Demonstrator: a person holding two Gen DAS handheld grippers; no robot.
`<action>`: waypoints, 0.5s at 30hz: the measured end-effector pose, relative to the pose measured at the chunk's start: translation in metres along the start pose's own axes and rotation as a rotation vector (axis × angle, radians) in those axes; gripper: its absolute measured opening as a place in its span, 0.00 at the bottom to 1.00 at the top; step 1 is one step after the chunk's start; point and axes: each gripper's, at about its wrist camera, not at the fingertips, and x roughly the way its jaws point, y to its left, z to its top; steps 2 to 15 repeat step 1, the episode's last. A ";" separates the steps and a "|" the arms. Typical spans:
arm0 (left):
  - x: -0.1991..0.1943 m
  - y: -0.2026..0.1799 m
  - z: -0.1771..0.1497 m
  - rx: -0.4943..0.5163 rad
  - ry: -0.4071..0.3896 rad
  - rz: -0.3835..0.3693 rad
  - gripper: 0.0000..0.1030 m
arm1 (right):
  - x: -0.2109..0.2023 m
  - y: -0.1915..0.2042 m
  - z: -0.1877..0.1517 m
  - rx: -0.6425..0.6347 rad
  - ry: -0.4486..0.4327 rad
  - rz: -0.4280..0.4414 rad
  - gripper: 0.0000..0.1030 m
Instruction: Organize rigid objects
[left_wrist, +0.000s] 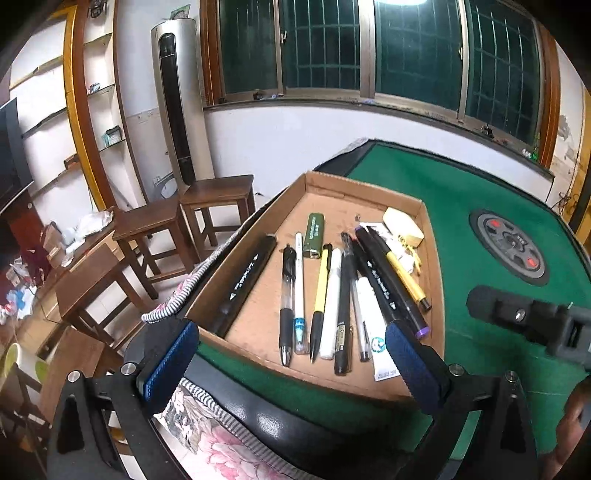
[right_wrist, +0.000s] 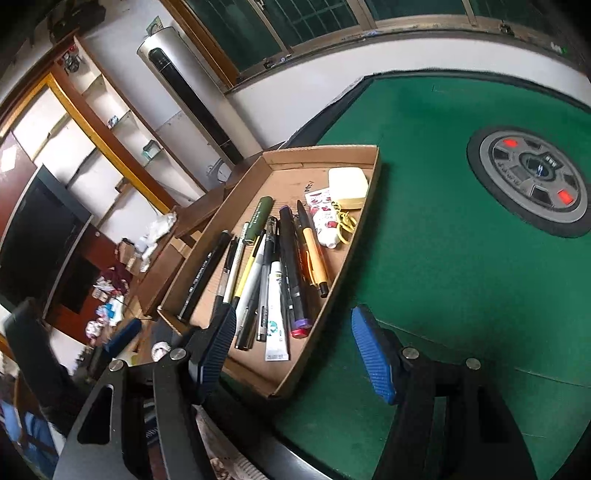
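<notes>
A shallow cardboard tray sits at the near left corner of a green felt table. In it lie several pens and markers side by side: a thick black marker at the left, a purple-capped black marker, a yellow pen, a green case, a white tube and a cream box. My left gripper hangs open over the tray's near edge, holding nothing. My right gripper is open and empty by the tray's near right corner.
A round grey control hub sits in the middle of the table. The right gripper's body shows in the left wrist view. Wooden stools, a tower fan and a floral cloth lie beyond the table's left edge.
</notes>
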 end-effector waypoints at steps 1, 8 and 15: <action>0.001 0.001 0.001 -0.004 0.005 -0.009 0.99 | -0.001 0.002 -0.001 -0.014 -0.006 -0.014 0.63; 0.001 0.001 0.001 -0.004 0.005 -0.009 0.99 | -0.001 0.002 -0.001 -0.014 -0.006 -0.014 0.63; 0.001 0.001 0.001 -0.004 0.005 -0.009 0.99 | -0.001 0.002 -0.001 -0.014 -0.006 -0.014 0.63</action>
